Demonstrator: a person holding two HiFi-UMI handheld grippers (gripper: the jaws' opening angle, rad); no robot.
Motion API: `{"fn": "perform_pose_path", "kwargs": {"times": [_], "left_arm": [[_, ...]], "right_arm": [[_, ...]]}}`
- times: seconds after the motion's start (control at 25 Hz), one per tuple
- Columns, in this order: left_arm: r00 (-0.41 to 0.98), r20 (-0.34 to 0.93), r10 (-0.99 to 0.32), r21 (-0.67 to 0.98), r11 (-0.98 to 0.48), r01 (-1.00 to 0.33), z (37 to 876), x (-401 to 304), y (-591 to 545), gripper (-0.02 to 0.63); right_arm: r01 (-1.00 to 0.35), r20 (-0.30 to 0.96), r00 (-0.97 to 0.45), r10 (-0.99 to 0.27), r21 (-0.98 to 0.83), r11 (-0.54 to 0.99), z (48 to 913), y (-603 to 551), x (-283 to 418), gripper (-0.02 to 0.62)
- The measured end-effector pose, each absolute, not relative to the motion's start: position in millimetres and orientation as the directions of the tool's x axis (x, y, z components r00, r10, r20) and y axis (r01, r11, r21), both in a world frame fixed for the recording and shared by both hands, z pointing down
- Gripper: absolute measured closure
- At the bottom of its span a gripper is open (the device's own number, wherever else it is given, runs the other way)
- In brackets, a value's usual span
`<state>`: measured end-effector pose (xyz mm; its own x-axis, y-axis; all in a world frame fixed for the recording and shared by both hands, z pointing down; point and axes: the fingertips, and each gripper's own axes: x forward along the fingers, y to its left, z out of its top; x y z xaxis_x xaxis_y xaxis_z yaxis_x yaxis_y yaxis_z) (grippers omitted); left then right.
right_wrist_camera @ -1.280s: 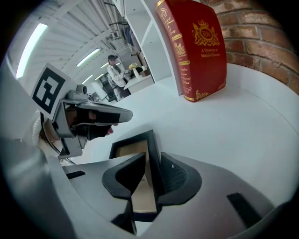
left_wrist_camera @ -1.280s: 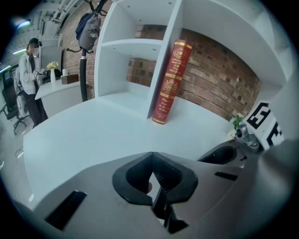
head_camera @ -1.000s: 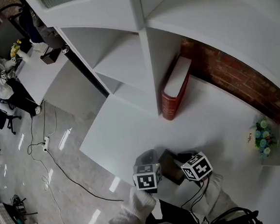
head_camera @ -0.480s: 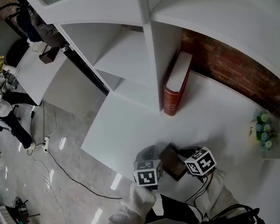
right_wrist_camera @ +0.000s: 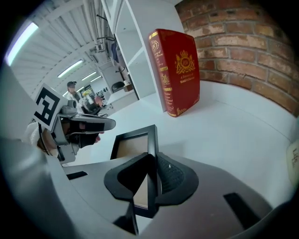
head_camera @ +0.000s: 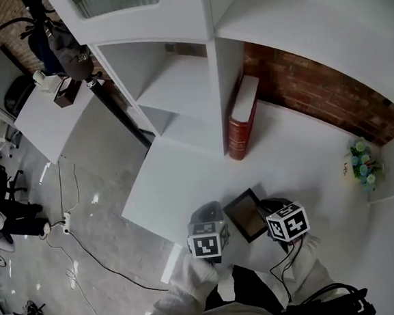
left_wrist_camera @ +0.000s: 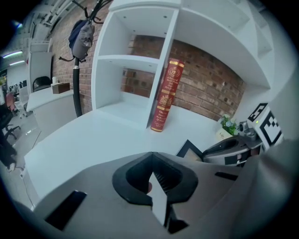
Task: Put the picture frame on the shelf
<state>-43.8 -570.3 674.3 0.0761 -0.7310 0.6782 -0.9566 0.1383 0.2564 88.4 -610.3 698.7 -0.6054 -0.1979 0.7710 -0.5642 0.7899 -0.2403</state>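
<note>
My right gripper [head_camera: 265,210] is shut on the edge of a black picture frame [head_camera: 244,215] with a brownish face, holding it just over the white table [head_camera: 178,182] near the front edge. In the right gripper view the picture frame [right_wrist_camera: 136,145] stands on edge between the jaws of the right gripper [right_wrist_camera: 152,161]. My left gripper [head_camera: 209,212] hovers just left of the frame, apart from it. Seen from the left gripper view, the left gripper [left_wrist_camera: 151,155] is shut with nothing in it, and a frame corner [left_wrist_camera: 188,149] shows beside the right gripper [left_wrist_camera: 223,147]. The white shelf [head_camera: 177,86] stands behind.
A thick red book [head_camera: 242,118] leans upright against the shelf's divider. A small pot of flowers [head_camera: 361,167] sits at the table's right, by the brick wall [head_camera: 314,91]. Left of the table are grey floor with cables [head_camera: 73,233], a second table [head_camera: 46,118] and a coat stand [head_camera: 68,51].
The frame has come up out from between the two grippers and now shows its face. The left gripper stays beside it. The head view has shifted towards the shelf.
</note>
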Motion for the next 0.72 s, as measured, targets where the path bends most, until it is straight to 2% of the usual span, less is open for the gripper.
{"fn": "perform_pose_path", "kwargs": {"times": [0.4,0.72], "left_arm": [[0.145,0.550,-0.823,0.239,-0.011,-0.971,612.7,-48.5,-562.4,0.598],[0.247,0.407,-0.879,0.238,-0.159,-0.958,530.5,-37.6,-577.2,0.598]], "right_arm": [[-0.752,0.699,-0.543,-0.466,-0.158,0.640,626.5,-593.1,98.6,0.520],[-0.847,0.565,-0.462,-0.684,-0.053,0.529,532.2,-591.0,115.0,0.520]]}}
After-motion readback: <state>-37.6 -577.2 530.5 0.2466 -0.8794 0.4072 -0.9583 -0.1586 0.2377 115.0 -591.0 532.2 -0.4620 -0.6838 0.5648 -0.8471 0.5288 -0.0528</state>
